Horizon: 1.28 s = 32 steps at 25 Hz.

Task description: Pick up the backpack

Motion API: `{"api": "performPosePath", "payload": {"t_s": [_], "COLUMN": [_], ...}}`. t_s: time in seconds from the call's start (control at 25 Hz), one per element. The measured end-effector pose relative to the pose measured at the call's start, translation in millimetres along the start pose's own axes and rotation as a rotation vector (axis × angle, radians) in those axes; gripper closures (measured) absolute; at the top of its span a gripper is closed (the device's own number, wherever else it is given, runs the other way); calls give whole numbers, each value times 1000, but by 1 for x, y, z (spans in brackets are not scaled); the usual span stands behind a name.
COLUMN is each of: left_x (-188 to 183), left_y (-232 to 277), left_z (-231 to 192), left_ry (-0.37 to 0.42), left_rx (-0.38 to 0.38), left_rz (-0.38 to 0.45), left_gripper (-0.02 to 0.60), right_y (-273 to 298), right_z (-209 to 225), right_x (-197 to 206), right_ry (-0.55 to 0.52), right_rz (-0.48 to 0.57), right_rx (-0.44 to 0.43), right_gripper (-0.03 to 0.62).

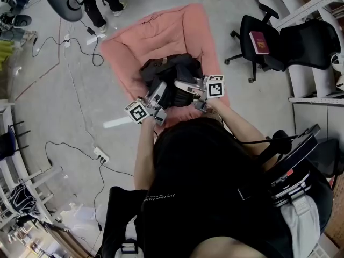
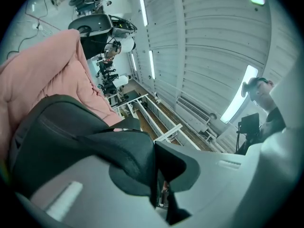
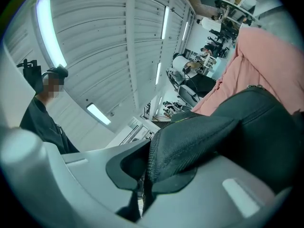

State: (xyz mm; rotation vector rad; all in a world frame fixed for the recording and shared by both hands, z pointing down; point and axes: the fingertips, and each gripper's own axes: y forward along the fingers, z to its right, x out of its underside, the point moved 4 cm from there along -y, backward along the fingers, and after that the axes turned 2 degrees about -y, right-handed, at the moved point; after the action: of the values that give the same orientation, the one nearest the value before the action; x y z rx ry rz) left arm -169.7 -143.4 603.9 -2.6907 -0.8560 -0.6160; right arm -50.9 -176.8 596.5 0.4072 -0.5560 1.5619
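Note:
A black backpack (image 1: pixel 171 75) rests on a pink cushion (image 1: pixel 161 34) on the floor, just ahead of me. My left gripper (image 1: pixel 160 94) is shut on a black strap of the backpack (image 2: pixel 118 148), which is pinched between its jaws. On the other side, my right gripper (image 1: pixel 183 86) is shut on a woven black strap of the backpack (image 3: pixel 190 137). Both grippers point roughly level, tilted slightly upward, at the backpack's near edge. The backpack's body (image 2: pixel 52 127) fills the left of the left gripper view, and its body (image 3: pixel 266 132) fills the right of the right gripper view.
A black office chair (image 1: pixel 279 44) with a red booklet (image 1: pixel 259 42) on its seat stands at the right. Cables and a power strip (image 1: pixel 101 156) run over the grey floor at the left. Another person's legs (image 1: pixel 99 1) are at the top left. Shelving (image 1: pixel 21 198) lines the lower left.

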Motion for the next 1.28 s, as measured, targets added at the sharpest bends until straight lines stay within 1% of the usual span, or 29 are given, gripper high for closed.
{"api": "performPosePath", "payload": {"t_s": [0.28, 0.44, 0.6, 0.68, 0.8, 0.92, 1.12, 1.28], "left_x": [5, 0, -8, -10, -18, -21, -15, -17], "left_y": [-4, -9, -10, -10, -14, -13, -5, 1], "left_z": [10, 20, 19, 16, 17, 24, 32, 33], "left_ry": [80, 87, 98, 94, 109, 128, 118, 156], "left_rx": [-5, -23, -31, -27, -39, -44, -51, -55], "left_rz": [-48, -45, -10, -7, -23, -30, -56, -91], "left_gripper": [552, 552, 551, 548, 548, 548, 548, 548], "right_y": [2, 9, 8, 6, 14, 18, 9, 10], "right_z": [-6, -12, -19, -19, -18, -22, -31, -32], "right_x": [1, 6, -2, -7, -17, -26, -29, -33], "right_ry": [-71, -100, -105, -103, -113, -126, -130, -137], "right_rz": [9, 4, 20, 41, 72, 75, 85, 92], "right_rx": [39, 39, 15, 17, 23, 18, 17, 15], "right_gripper": [554, 554, 556, 554, 554, 553, 553, 553]}}
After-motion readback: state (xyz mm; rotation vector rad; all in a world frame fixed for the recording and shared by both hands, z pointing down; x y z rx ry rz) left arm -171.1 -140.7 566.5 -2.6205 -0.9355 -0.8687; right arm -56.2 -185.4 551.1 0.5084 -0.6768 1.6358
